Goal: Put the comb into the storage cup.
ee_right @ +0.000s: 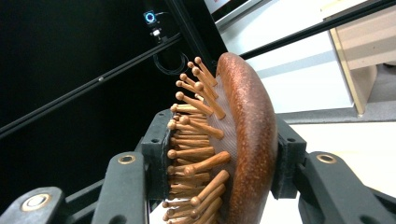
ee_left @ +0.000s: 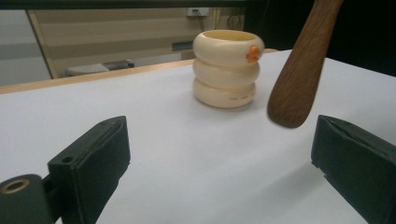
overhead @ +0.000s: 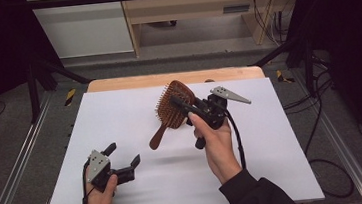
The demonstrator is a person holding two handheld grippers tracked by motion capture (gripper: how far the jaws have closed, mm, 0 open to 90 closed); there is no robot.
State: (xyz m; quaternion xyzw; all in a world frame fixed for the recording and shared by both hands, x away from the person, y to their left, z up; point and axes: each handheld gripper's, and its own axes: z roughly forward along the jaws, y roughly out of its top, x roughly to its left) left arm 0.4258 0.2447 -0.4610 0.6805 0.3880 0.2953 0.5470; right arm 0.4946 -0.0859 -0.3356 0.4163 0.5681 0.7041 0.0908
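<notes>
A wooden paddle hairbrush (overhead: 170,115) hangs in the air over the middle of the white sheet (overhead: 120,113), handle pointing down and to the left. My right gripper (overhead: 180,104) is shut on the brush head (ee_right: 245,135); one pad presses the bristle side and the other the smooth back. At the near left, low over the sheet, my left gripper (overhead: 123,154) is open with nothing between its fingers. In the left gripper view the brush handle (ee_left: 299,70) hangs ahead of the open left gripper (ee_left: 219,154). Beyond it stands a cream cup (ee_left: 228,70) of three stacked rings with a small orange figure.
The white sheet covers a wooden table whose far edge (overhead: 174,78) shows beyond it. Metal rails (overhead: 19,163) run along both sides. Pale cabinets (overhead: 190,10) stand behind the table, and cables (overhead: 321,118) lie on the floor at the right.
</notes>
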